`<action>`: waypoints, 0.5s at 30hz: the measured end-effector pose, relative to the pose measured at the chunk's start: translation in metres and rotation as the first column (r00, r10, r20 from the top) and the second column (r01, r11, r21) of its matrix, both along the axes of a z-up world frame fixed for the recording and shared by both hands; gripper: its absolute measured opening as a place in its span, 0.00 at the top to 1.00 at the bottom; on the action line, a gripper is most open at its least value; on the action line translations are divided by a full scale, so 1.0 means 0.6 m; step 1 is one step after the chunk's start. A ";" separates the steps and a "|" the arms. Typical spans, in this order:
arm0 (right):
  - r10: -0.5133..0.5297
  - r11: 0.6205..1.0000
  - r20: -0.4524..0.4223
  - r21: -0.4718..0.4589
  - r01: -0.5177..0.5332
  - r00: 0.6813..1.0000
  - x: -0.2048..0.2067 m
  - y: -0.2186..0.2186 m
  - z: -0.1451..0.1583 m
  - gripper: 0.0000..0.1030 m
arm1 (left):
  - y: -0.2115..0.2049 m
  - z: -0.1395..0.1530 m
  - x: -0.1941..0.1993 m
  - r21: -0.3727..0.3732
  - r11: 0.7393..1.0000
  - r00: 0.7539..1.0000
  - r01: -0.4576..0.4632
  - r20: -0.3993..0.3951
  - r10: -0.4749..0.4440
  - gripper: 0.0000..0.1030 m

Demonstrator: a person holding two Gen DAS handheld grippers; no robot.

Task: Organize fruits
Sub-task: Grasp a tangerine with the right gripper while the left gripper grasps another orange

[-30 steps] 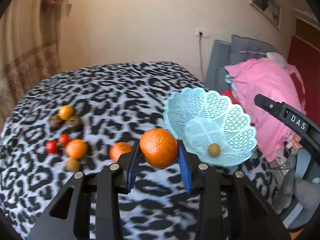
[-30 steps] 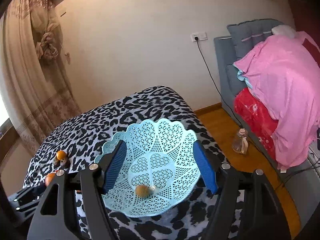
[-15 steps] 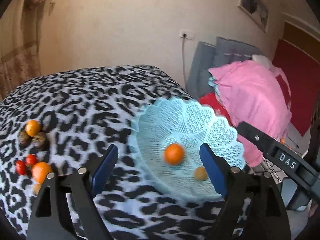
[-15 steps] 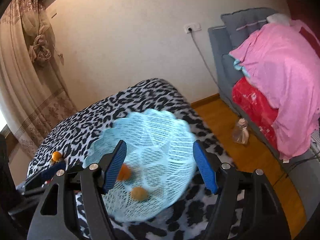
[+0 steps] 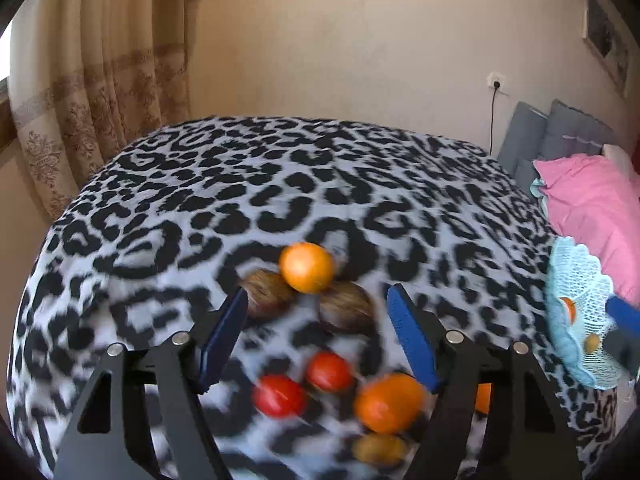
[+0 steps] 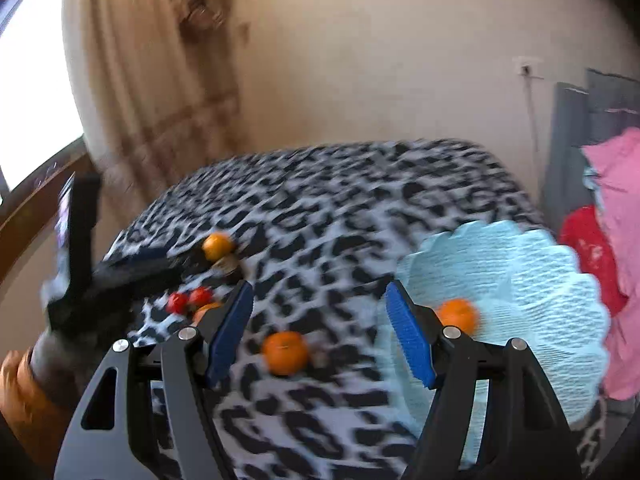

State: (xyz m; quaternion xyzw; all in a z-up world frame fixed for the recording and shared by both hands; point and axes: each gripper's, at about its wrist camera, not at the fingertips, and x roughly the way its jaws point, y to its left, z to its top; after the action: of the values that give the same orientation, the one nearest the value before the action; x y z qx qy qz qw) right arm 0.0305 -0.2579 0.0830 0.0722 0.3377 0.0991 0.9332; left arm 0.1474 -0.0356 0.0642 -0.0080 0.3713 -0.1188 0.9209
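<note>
My left gripper (image 5: 318,334) is open and empty over a cluster of fruit on the leopard-print table (image 5: 280,184): a small orange (image 5: 306,267), two brown kiwis (image 5: 266,294), two red tomatoes (image 5: 304,384), a larger orange (image 5: 388,402) and a small brown fruit (image 5: 378,450). The light blue lattice basket (image 5: 576,292) stands at the table's right edge. My right gripper (image 6: 318,332) is open and empty above an orange (image 6: 285,352) on the table. The basket (image 6: 532,280) lies to its right and holds an orange (image 6: 458,316).
A pink blanket (image 5: 596,216) lies on a grey sofa (image 5: 560,136) beyond the table's right edge. Curtains (image 5: 100,80) hang at the back left. The left gripper's body (image 6: 100,276) shows at the left of the right wrist view.
My left gripper let its orange go into the basket, then swung left over the fruit cluster. My right gripper swung left, off the basket, toward the orange on the table.
</note>
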 end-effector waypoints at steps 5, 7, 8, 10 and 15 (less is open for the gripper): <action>0.024 1.000 -0.127 0.007 -0.023 0.992 0.007 0.049 -0.036 0.32 | 0.015 -0.013 0.059 -0.028 0.998 0.998 0.057 -0.038 -0.058 0.33; 0.027 1.000 -0.173 -0.003 -0.028 0.985 0.005 0.063 -0.043 0.35 | 0.012 -0.019 0.084 -0.035 0.996 0.994 0.082 -0.068 -0.084 0.39; 0.024 1.000 -0.197 -0.009 -0.026 0.980 0.004 0.068 -0.046 0.36 | 0.009 -0.023 0.097 -0.044 0.995 0.991 0.095 -0.092 -0.099 0.44; 0.024 1.000 -0.248 -0.001 -0.025 0.968 0.008 0.075 -0.056 0.37 | 0.000 -0.031 0.113 -0.051 0.991 0.983 0.123 -0.128 -0.129 0.48; 0.008 1.000 -0.336 -0.018 -0.015 0.942 0.021 0.080 -0.076 0.42 | -0.011 -0.055 0.134 -0.056 0.987 0.967 0.151 -0.197 -0.159 0.62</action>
State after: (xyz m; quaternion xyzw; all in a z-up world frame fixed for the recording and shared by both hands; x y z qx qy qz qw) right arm 0.0433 -0.2097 0.0374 0.0764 0.4931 0.0875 0.8622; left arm 0.2280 -0.0419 0.0309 -0.0095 0.4592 -0.1964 0.8663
